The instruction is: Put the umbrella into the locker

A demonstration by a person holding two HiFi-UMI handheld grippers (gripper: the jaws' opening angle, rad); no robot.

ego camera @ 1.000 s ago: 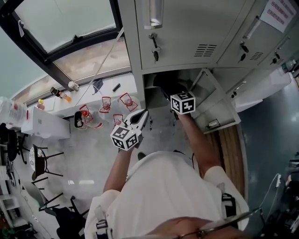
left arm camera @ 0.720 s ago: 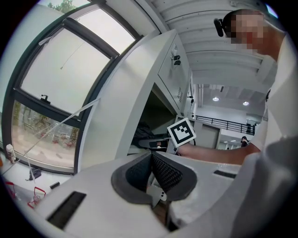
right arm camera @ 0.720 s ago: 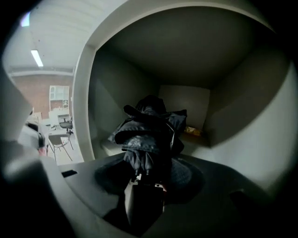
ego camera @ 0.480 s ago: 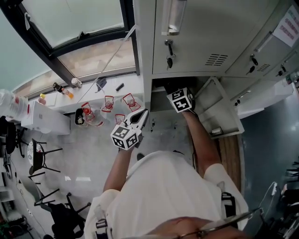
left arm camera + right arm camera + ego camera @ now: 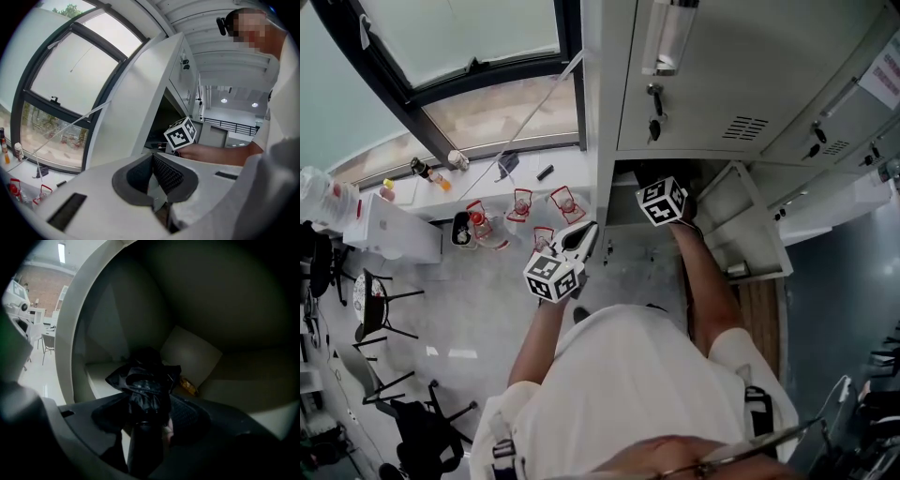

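A black folding umbrella (image 5: 146, 389) is seen collapsed, with its crumpled fabric bunched at the far end and its dark cylindrical handle nearest the camera. It is pointed into the open lower compartment of a grey metal locker (image 5: 712, 84). It is framed by the jaws of the right claw (image 5: 150, 414), which have just been opening, and a gap is shown beside the handle. The compartment's door (image 5: 741, 230) is swung wide open.

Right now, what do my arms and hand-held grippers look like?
The left hand-held gripper and right hand-held gripper: grey shells, dark ribbed pads, black-and-white marker cubes. Bare forearms, white short-sleeved shirt. The right one's jaws have just been opening, umbrella between them.
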